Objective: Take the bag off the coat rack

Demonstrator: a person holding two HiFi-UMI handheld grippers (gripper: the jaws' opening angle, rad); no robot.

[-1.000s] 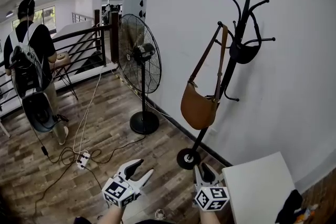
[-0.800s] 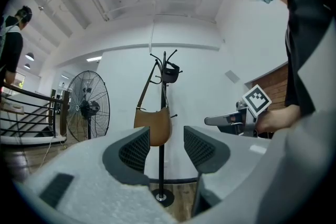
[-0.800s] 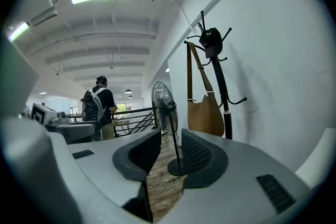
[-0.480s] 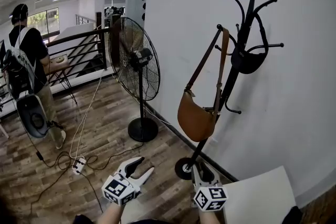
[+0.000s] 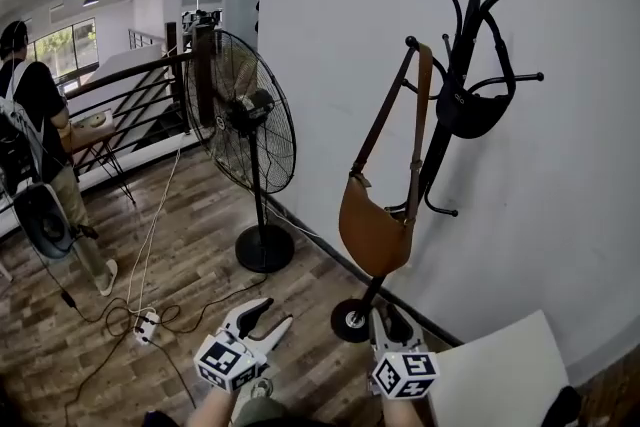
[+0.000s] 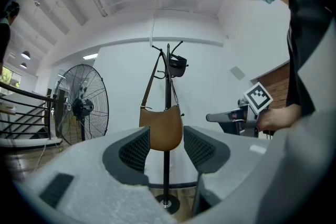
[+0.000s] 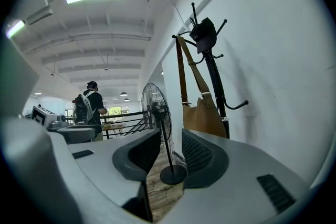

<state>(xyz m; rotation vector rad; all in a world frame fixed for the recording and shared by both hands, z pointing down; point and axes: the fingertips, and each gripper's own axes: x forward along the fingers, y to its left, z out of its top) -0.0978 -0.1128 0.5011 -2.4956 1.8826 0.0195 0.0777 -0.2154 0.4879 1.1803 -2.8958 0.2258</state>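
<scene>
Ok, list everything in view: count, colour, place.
coat rack: 1, black, against the white wall
bag: 1, brown, hanging by its strap from a rack hook
cap, it seems: 1, black, hung higher on the rack
fan: 1, black, standing on the floor left of the rack
power strip: 1, white, on the wood floor, with cables
railing: 1, dark, behind the fan
person: 1, dark top, backpack, far left
tabletop: 1, white, lower right
left gripper: 1, grey, low in the head view, jaws apart, empty
right gripper: 1, grey, beside it, jaws apart, just been opening, nothing between them
</scene>
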